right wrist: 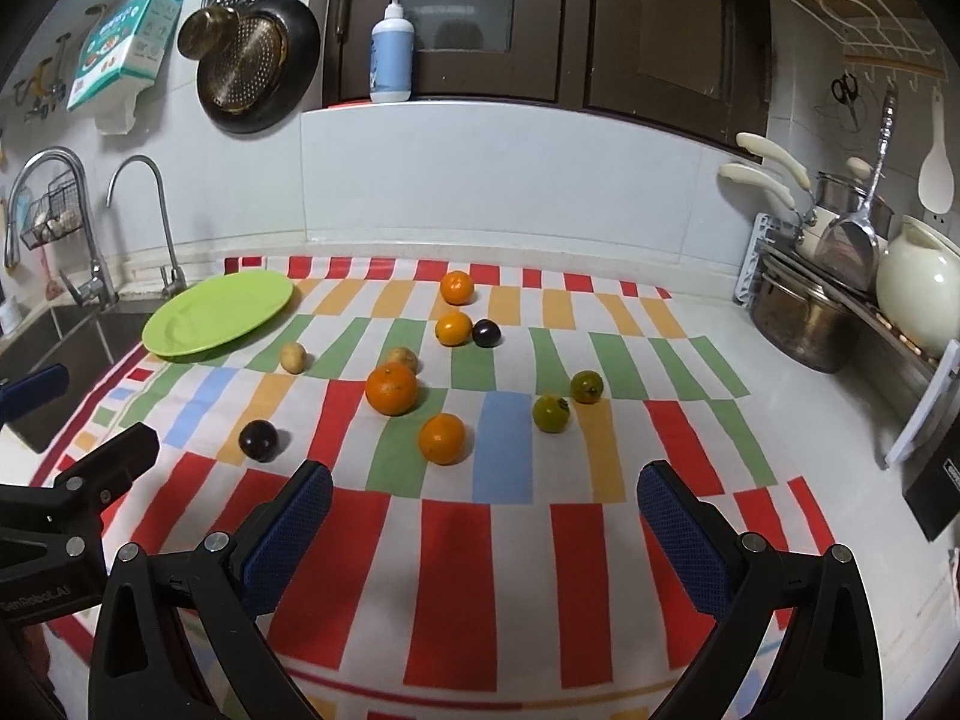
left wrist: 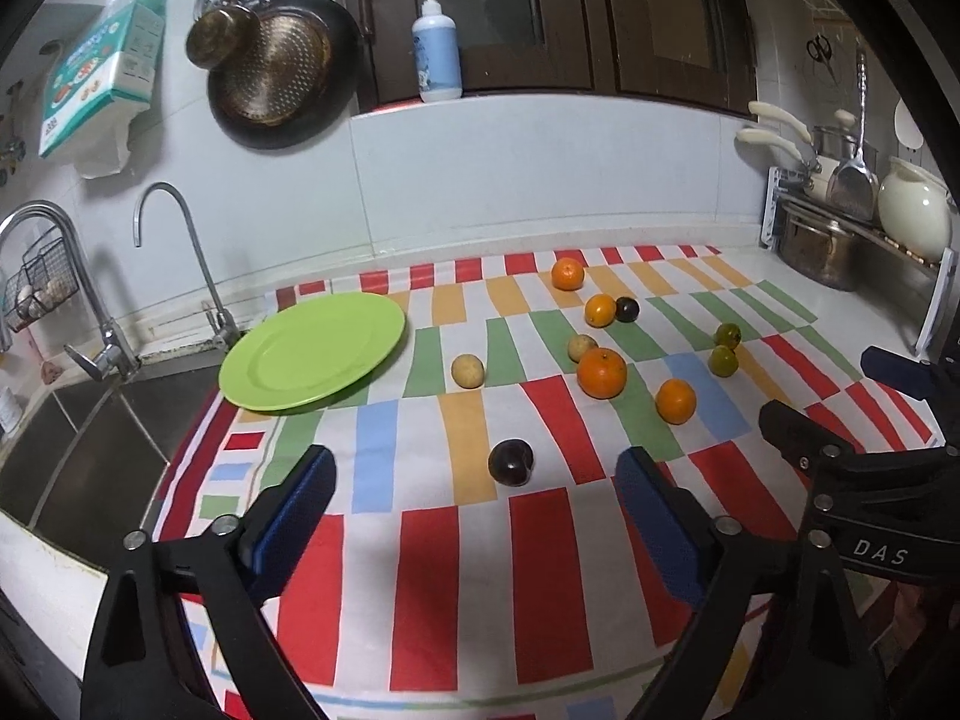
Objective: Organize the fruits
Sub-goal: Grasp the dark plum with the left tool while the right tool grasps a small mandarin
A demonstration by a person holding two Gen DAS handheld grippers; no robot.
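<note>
— Nearest the lens sat what, on the left side?

— Blue pads of the left claw, spread wide with nothing between them. It hung above the striped cloth on the counter, and a dark plum lay on the cloth just beyond the tips, roughly midway between the two fingers, untouched.

— And the right claw?

— The right claw was spread apart too, and empty. It hovered over the cloth, with a small orange just ahead of its tips. Each claw showed at the edge of the other's view, side by side.

— Where was the rest of the fruit?

— Scattered over the middle of the cloth. A bigger orange lay behind the small one, touching a pale brown fruit at its far side. A second pale brown fruit lay alone, nearer the plate. Further back were a yellow-orange fruit and another dark plum just beside each other, and an orange near the far edge of the cloth. Two green fruits sat close together off to the right.

— Was anything on the plate?

— No. The green plate rested bare on the far left corner of the cloth, just beside the sink and its taps.
</note>
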